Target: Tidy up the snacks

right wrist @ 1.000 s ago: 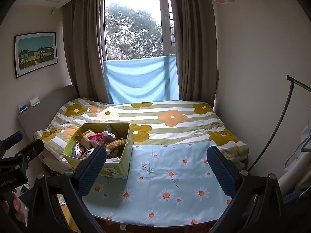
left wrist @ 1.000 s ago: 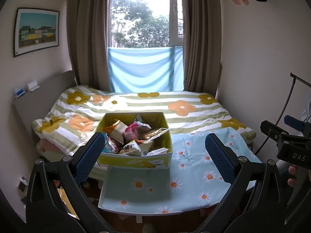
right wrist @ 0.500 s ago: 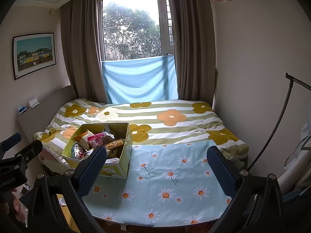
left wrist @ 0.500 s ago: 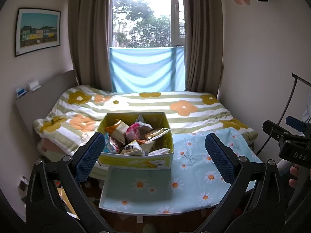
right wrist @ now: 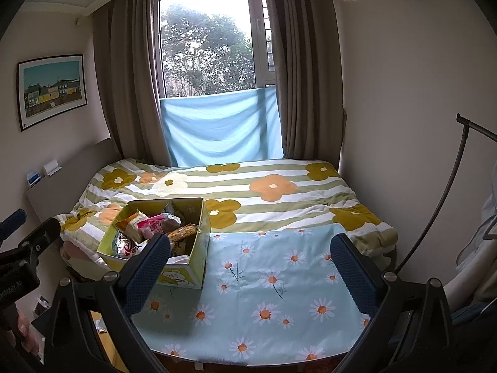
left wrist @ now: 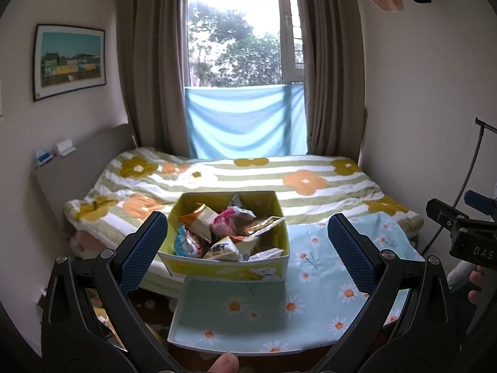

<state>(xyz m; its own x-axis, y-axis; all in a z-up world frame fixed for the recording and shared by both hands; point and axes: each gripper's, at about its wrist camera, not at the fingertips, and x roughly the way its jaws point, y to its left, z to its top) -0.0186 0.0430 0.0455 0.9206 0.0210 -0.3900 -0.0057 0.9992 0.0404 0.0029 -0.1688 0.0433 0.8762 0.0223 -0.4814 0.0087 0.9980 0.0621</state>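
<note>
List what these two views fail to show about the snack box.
- Left wrist: lower packets in the snack box hidden by the top ones; packet print too small.
- Right wrist: box's near corner blocked by the right gripper finger.
- Both: box bottom unseen.

yellow-green box with a cartoon print, stuffed with orange, pink, gold and white snack packets. pale blue cloth dotted with white daisies. green-and-white striped quilt with orange and mustard flowers. black tongs padded in dark blue. brown curtains. light blue sheet across the window.
</note>
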